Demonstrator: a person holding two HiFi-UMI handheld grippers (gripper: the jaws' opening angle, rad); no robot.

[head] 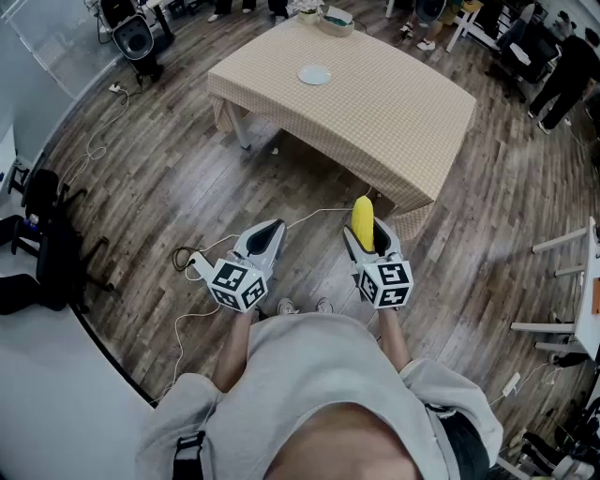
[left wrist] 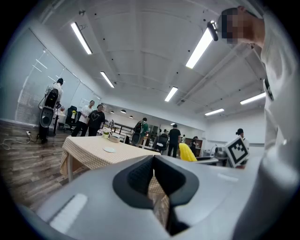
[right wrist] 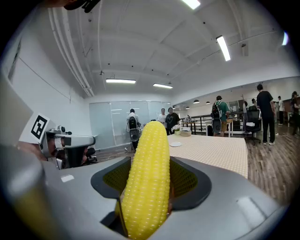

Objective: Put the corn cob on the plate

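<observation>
Above a dark wooden plank floor (head: 159, 178), in front of the person's grey-sleeved body, both hand-held tools point forward at about the same height, a little way short of the table. The right gripper (head: 364, 239) has its jaws clamped on a yellow corn cob (head: 362, 214). The right gripper view shows the ridged dark pads pressing on both flanks of the cob's lower half, while its rounded upper end sticks out past the jaw tips, tilted slightly to one side. The left gripper (head: 268, 231) holds nothing. In its own view the two jaws stand together, with only a thin sliver between them through which checked cloth shows. Each tool carries a cube with black-and-white square markers at its rear, nearest the person. Ahead stands a rectangular table covered with a beige checked cloth (head: 394, 112), well apart from both tools. A small round white plate (head: 314, 75) lies on the far part of the cloth, bare, with the corn cob nowhere near it. A shallow bowl-like container (head: 336, 21) sits at the table's far edge, beyond the plate. A thin white cable (head: 309, 217) trails across the floor between the table and the tools, and a black chair (head: 47, 246) stands at the left edge of the head view. Several people stand beyond the table.
</observation>
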